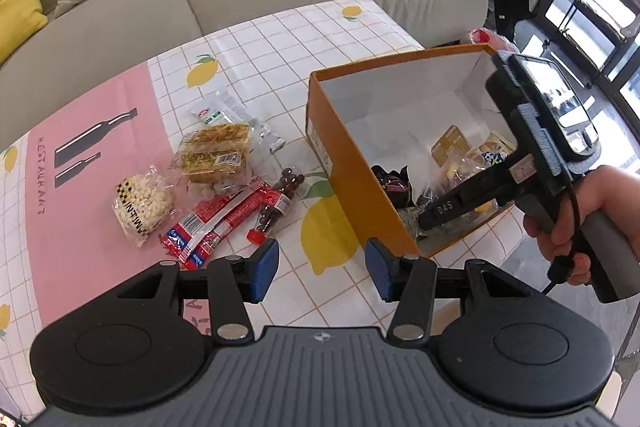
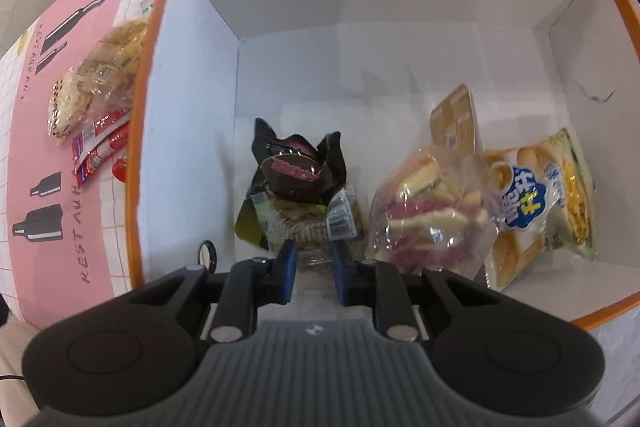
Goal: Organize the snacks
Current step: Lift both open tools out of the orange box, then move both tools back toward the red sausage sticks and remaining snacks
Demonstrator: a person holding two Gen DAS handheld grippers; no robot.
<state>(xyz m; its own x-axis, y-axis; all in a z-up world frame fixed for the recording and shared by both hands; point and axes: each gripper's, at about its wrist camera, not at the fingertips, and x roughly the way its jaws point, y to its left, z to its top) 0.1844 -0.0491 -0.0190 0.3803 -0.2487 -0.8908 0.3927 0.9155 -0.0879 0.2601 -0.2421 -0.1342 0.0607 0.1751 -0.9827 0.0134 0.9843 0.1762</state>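
The orange box (image 2: pixel 152 75) surrounds the right gripper (image 2: pixel 314 273), whose pads pinch a clear-wrapped snack (image 2: pixel 308 223) low inside. Released carelessly, it may topple the dark packet (image 2: pixel 298 167) just ahead. The left gripper (image 1: pixel 322 269) hangs spread and empty — loose snacks (image 1: pixel 212 187) ahead-left.

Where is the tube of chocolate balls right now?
In the left wrist view the tube of chocolate balls lies on the table, between the red sausage packs and the orange box.
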